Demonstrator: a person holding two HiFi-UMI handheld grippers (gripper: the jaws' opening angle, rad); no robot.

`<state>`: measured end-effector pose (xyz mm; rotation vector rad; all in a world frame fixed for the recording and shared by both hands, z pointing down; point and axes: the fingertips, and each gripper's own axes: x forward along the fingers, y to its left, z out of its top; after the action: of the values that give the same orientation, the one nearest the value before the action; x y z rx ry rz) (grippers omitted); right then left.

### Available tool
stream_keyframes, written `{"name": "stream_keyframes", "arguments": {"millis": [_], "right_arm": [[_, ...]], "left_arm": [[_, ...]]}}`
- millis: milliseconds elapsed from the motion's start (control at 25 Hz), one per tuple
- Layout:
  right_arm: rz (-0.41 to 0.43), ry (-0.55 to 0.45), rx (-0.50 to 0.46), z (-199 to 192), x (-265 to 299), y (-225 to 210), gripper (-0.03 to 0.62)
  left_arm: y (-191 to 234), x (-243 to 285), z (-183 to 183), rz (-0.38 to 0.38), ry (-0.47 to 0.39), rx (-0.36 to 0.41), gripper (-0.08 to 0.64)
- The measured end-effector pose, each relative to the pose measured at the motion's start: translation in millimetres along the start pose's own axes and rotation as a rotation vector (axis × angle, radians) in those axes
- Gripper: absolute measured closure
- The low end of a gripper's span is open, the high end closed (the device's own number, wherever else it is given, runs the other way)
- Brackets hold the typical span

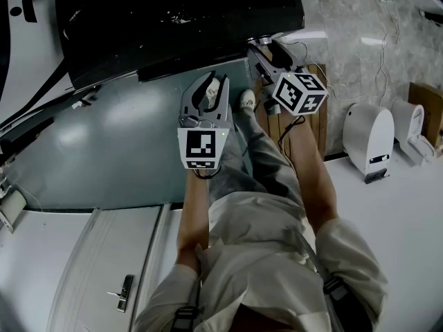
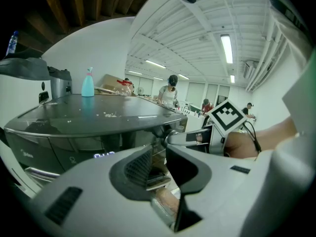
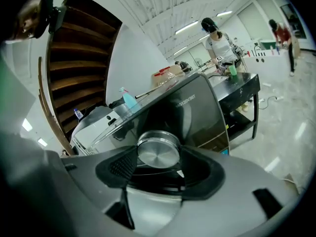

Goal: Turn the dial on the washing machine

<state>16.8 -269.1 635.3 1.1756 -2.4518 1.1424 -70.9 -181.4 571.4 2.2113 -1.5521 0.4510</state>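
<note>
My right claw (image 3: 156, 165) on the dial (image 3: 158, 151)
It clamps the steel dial of the washer (image 3: 200, 107) between its 2 jaws; my left claw (image 2: 157, 166) hangs released nearby, jaws apart.

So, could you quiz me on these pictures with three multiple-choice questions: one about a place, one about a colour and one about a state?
1. Where is the dial?
A) on the dark front of the washing machine
B) on the floor
C) in a drawer

2. What colour is the dial?
A) red
B) silver
C) green

3. What are the jaws of the right gripper doing?
A) spread wide in open air
B) holding a bottle
C) closed on the dial

Answers:
1 A: the right gripper view shows it mounted there.
2 B: its face is bare brushed metal.
3 C: the jaws meet its rim on both sides.
</note>
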Motion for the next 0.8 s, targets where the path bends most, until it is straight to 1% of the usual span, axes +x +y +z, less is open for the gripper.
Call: {"name": "stream_keyframes", "arguments": {"millis": [200,320,360,480,560,640,800], "right_arm": [[0.029,-0.008,0.061,0.4,-0.2,-0.9,0.322],[0.023,-0.006,0.043,-0.2,0.9,-0.7,0.318],[0.018,-0.002,0.026,-0.8,1.2,0.1,0.317],[0.006,0.009,-0.029,-2.4,1.0,3.5,0.269],[-0.013,0.011,-0.071,-2.6,0.2,4.5,0.261],[-0.045,0.014,-0.134,-2.7,-1.1,4.5,0.261],[-0.115,0.022,-0.297,-1.5,-4.8,6.8,0.258]], "left_arm": [[-1.4,2.1,1.2,-0.003,-0.002,0.0,0.465],[-2.1,3.3,-0.2,-0.005,0.001,0.002,0.465],[-2.5,3.8,-0.3,-0.006,0.002,0.003,0.465],[-4.4,4.8,0.1,-0.011,0.004,0.005,0.465],[-5.0,5.2,0.1,-0.015,0.004,0.006,0.465],[-5.1,5.6,-0.4,-0.016,0.005,0.005,0.465],[-5.3,5.5,-0.3,-0.018,0.006,0.007,0.465]]}}
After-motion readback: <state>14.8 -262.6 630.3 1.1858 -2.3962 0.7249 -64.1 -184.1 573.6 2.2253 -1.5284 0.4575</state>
